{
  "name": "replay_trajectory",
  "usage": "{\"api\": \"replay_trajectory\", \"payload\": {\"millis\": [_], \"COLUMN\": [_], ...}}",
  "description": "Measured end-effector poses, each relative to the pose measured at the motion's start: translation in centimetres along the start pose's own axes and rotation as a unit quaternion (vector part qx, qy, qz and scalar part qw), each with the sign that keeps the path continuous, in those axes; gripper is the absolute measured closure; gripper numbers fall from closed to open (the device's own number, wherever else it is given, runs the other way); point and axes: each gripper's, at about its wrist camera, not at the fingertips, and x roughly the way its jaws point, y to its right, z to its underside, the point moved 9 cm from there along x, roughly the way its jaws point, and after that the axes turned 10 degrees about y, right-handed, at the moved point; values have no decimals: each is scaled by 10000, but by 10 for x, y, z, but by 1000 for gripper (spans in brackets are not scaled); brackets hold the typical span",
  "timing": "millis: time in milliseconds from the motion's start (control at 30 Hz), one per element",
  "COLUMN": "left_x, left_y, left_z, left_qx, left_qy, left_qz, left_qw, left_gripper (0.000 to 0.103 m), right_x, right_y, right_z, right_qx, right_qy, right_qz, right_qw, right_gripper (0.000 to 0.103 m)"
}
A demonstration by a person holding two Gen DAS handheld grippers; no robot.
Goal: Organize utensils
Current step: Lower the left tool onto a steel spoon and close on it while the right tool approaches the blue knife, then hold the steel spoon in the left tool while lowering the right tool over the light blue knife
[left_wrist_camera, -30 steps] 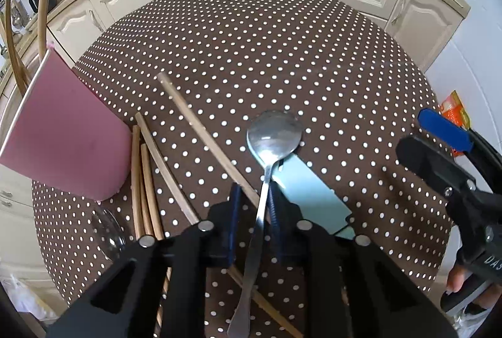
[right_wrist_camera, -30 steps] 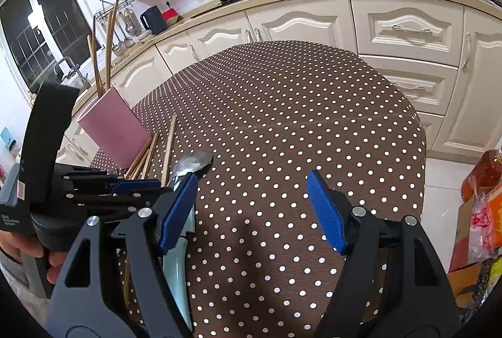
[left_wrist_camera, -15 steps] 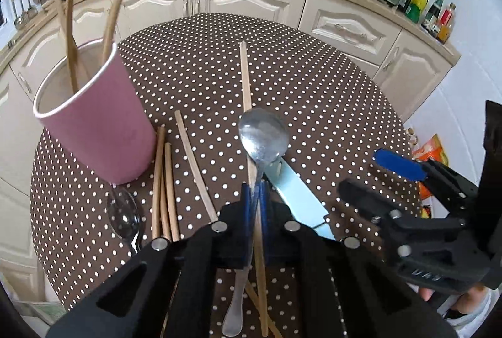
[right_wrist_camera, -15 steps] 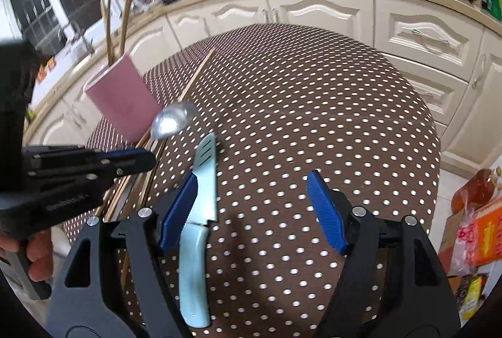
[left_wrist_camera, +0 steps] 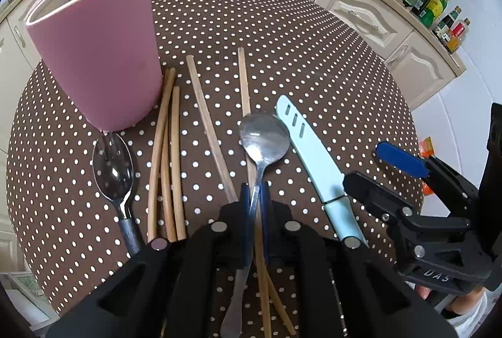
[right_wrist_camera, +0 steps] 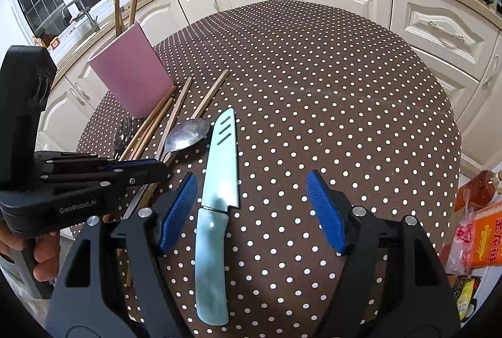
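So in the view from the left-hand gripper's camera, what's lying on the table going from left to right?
Spoon on the cloth → bundle of three chopsticks → single chopstick → spoon held in the left gripper → light blue knife → right gripper.

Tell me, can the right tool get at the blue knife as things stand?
Probably yes. The right tool is open, the knife lies flat between its fingers, handle toward it, nothing on top. The left tool, shut on the spoon, sits just beside.
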Motion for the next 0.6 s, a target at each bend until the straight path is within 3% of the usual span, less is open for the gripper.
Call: {"api": "replay_trajectory", "payload": {"millis": [467,600], "left_x": [0,-4], "left_y": [0,-1], "left_z": [0,-2], "left_qx": [-99,-210], "left_qy": [-79,-51], "left_qz": [90,164], "left_qw": [9999,9996], "left_gripper": [95,84], "right_x": [5,7], "right_y": [-3,-2], "right_z": [2,2], "right_qx": [-14,-32], "right_qy": [-73,-106], "right_qz": [-57,-62], "right_qw": [10000,9999], "right_gripper": [32,32]}}
